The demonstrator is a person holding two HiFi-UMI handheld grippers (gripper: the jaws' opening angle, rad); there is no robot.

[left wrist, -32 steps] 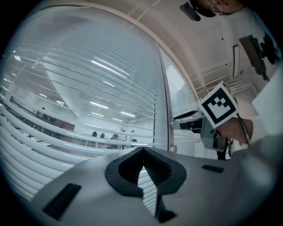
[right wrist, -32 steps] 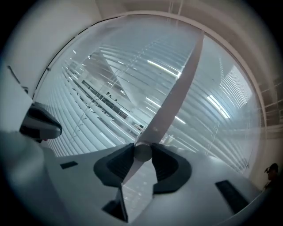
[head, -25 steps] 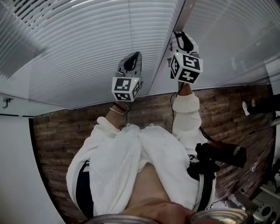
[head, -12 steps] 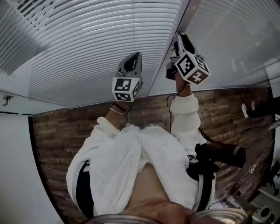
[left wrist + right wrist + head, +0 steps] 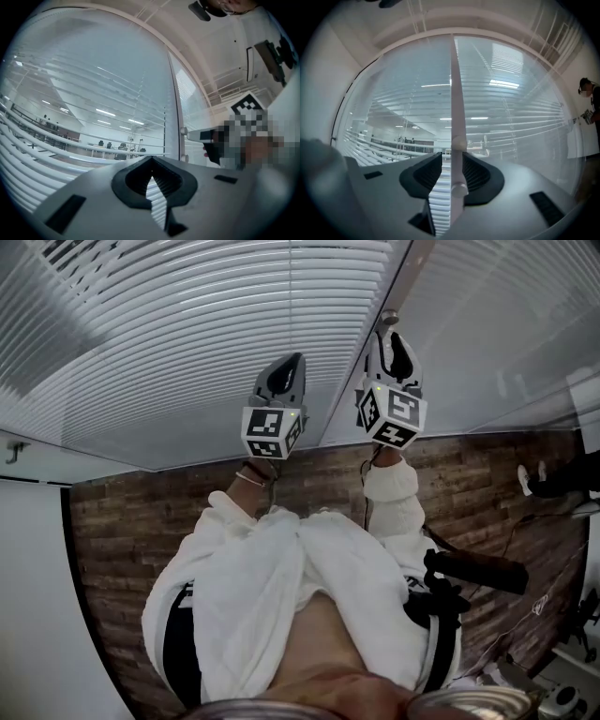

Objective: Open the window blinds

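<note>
The window blinds (image 5: 187,324) fill the upper left of the head view, slats down, and in the gripper views you can see between the slats into a lit room. Their thin white wand (image 5: 457,117) hangs straight down the middle of the right gripper view. It runs between the jaws of the right gripper (image 5: 452,157), which is clenched on it, the right pad against it. In the head view that gripper (image 5: 389,334) sits top center-right, next to the window frame (image 5: 361,381). The left gripper (image 5: 289,367) is just to its left, pointing at the slats, jaws closed on nothing. Brick-pattern floor (image 5: 122,521) lies below.
</note>
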